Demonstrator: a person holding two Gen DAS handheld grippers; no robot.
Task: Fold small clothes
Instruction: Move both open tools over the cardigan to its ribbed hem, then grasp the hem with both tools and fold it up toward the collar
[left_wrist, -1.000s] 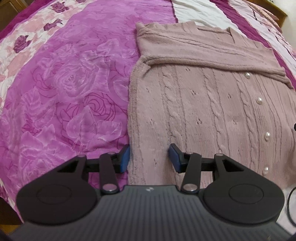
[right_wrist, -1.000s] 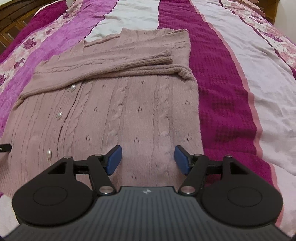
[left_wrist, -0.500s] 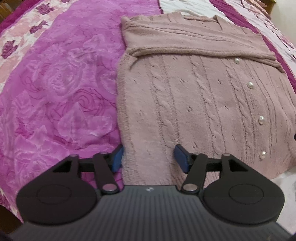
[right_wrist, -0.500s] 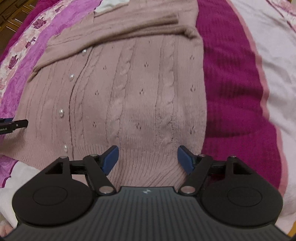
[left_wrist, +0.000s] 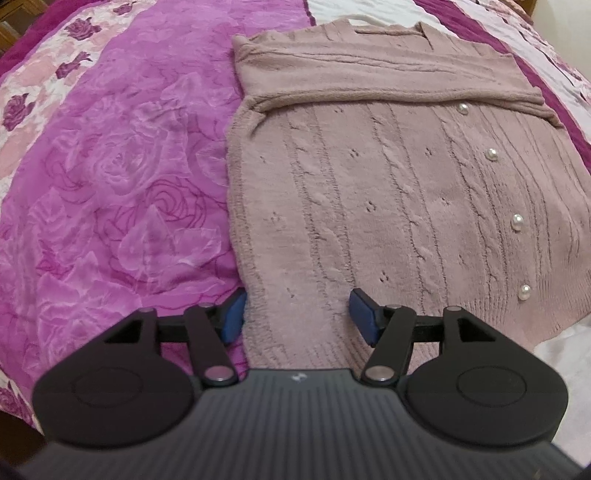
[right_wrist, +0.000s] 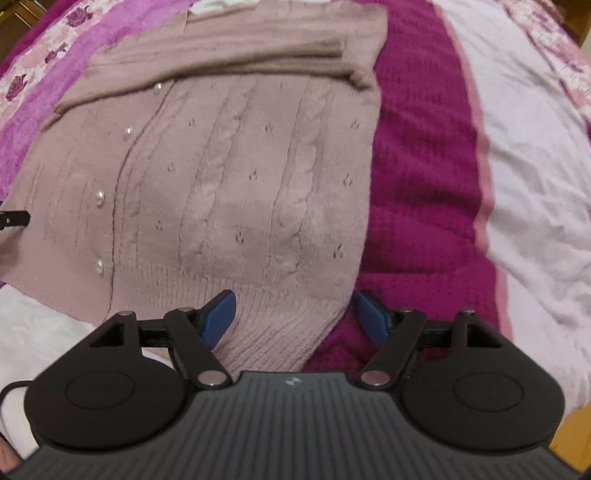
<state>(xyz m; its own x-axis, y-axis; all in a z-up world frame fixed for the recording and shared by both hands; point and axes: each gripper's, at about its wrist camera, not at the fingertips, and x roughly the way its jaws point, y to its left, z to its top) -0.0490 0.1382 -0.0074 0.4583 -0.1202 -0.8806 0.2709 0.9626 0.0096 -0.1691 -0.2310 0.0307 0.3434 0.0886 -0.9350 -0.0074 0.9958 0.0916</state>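
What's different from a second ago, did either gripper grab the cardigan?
Both grippers drew back to the cardigan's hem corners: left gripper at one, right gripper at the other. Both opened wider; nothing is gripped. The cardigan lies unmoved on the bedspread, sleeves folded across.

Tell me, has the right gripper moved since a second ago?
Yes. The right gripper has pulled back toward the cardigan's ribbed bottom hem, near its right-hand corner.

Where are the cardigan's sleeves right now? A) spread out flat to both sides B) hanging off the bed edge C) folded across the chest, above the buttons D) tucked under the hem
C: both sleeves lie crosswise over the upper part of the cardigan, stacked just above the top pearl button.
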